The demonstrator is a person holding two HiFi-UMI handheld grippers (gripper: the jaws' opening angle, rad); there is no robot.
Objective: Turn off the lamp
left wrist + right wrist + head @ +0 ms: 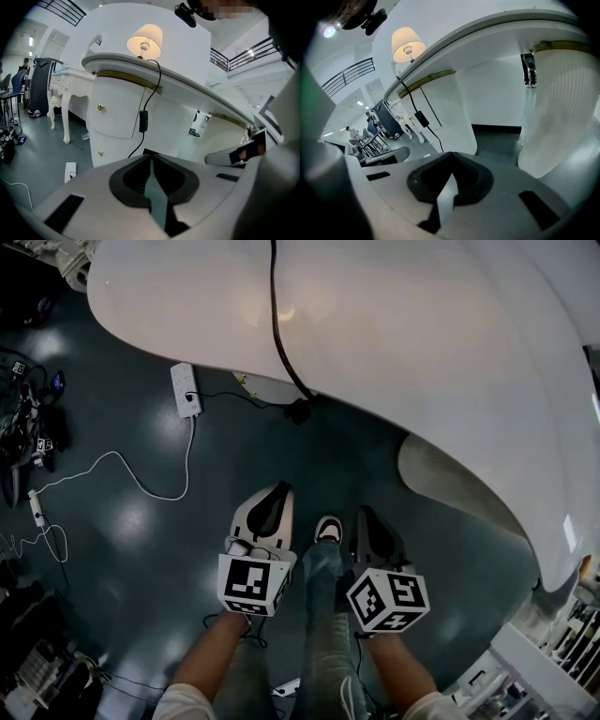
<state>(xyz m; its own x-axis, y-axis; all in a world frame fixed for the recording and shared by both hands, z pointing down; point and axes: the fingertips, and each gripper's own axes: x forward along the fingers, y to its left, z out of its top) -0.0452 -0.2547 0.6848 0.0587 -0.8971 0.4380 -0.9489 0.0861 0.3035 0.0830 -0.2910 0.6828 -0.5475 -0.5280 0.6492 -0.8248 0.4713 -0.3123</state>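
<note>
A table lamp point(144, 41) with a cream shade glows on the white curved table point(197, 89); it also shows lit in the right gripper view, lamp point(408, 44). Its black cord point(277, 324) drops over the table edge to an inline switch point(300, 411), switch point(143, 121), switch point(421, 118), hanging in front of the cabinet. My left gripper point(278, 489) and right gripper point(365, 514) are side by side low over the dark floor, short of the table. Both are shut with nothing in them, well apart from the switch.
A white power strip point(186, 390) lies on the floor by the table, with a white cable point(122, 470) trailing left. My shoe point(327, 529) shows between the grippers. Cables and gear clutter the left edge point(28, 427). A white carved side table point(65, 101) stands far left.
</note>
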